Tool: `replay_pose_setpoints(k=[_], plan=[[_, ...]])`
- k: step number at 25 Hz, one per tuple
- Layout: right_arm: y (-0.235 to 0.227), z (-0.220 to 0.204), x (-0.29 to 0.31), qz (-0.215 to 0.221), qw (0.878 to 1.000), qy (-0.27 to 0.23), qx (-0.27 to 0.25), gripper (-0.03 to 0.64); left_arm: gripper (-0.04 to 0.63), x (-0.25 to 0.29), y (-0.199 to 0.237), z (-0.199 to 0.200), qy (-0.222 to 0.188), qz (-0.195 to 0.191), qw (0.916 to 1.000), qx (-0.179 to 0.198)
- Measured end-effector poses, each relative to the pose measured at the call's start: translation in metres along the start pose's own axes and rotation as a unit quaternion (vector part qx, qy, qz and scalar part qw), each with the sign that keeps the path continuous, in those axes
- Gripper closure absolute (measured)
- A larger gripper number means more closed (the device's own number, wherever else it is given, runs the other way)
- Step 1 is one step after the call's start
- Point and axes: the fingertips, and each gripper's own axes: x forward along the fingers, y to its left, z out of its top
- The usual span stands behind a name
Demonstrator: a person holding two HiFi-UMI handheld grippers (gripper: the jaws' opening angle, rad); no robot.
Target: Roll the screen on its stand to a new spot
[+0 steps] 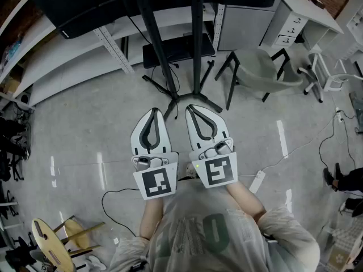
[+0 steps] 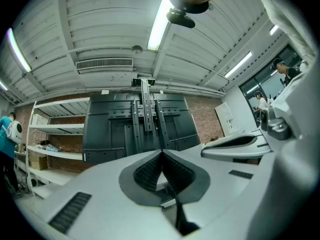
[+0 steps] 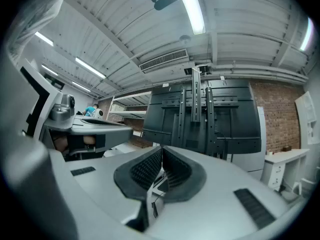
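The big black screen (image 1: 113,1) stands on a black wheeled stand (image 1: 197,50) straight in front of me, its back towards me. The stand's legs (image 1: 211,104) spread on the grey floor just beyond my grippers. My left gripper (image 1: 154,111) and right gripper (image 1: 191,107) are side by side, level, pointing at the stand, a short way off and touching nothing. Both are shut and empty. The left gripper view shows the screen's back (image 2: 110,129) with its mounting rails beyond the shut left gripper (image 2: 161,152). The right gripper view shows the screen (image 3: 230,124) beyond the shut right gripper (image 3: 161,149).
White shelving (image 1: 74,52) runs along the left behind the screen. A grey chair (image 1: 264,72) and a white desk (image 1: 303,13) stand at the right. A power strip (image 1: 257,181) with cables lies on the floor at my right. A wooden stool (image 1: 48,239) is at the lower left.
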Motion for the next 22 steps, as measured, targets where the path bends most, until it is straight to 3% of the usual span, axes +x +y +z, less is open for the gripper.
replay_pose_setpoints(k=[10, 13, 16, 22], plan=[[0.012, -0.003, 0.009, 0.018, 1.000, 0.000, -0.015, 0.597, 0.580, -0.001, 0.013, -0.006, 0.002, 0.006, 0.9999, 0.008], [0.011, -0.002, 0.010, 0.011, 1.000, -0.018, 0.008, 0.597, 0.580, -0.002, 0.017, -0.016, 0.014, 0.002, 0.9998, 0.016], [0.006, -0.001, 0.014, 0.000, 0.999, -0.031, 0.042, 0.597, 0.580, 0.002, 0.021, -0.018, 0.010, -0.001, 0.9999, 0.005], [-0.007, -0.008, 0.022, -0.027, 0.999, -0.018, 0.039, 0.595, 0.580, 0.013, 0.037, -0.027, 0.009, -0.001, 0.9997, -0.022]])
